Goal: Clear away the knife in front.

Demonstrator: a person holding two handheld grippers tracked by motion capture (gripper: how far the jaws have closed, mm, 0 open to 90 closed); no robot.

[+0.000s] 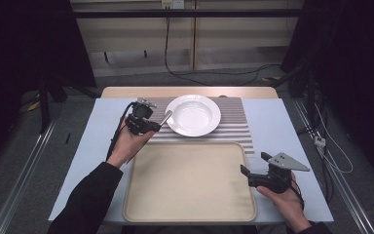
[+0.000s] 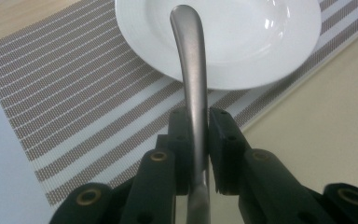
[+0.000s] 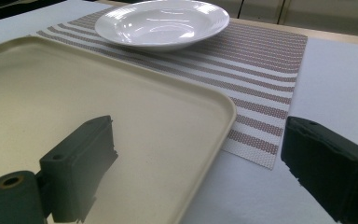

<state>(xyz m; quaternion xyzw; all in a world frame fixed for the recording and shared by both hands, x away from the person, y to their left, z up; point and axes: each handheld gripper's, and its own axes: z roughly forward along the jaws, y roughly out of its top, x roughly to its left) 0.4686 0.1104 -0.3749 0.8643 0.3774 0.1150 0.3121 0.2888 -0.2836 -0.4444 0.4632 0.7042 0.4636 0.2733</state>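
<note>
White plate (image 1: 193, 115), bare inside, on the striped placemat (image 1: 233, 124); beige tray (image 1: 190, 183) just before the plate, bare. Left gripper (image 1: 152, 124) clamps a metal utensil handle (image 2: 192, 70) reaching over the plate's rim. Right gripper (image 1: 246, 173), jaws apart, holds nothing at the tray's right edge.

We can find no words, numbers, brand names or signs to read anywhere; the white plate (image 1: 193, 115) is plain; the striped mat (image 1: 233, 122) has only lines on it; the cream tray (image 1: 190, 183) has no writing.
</note>
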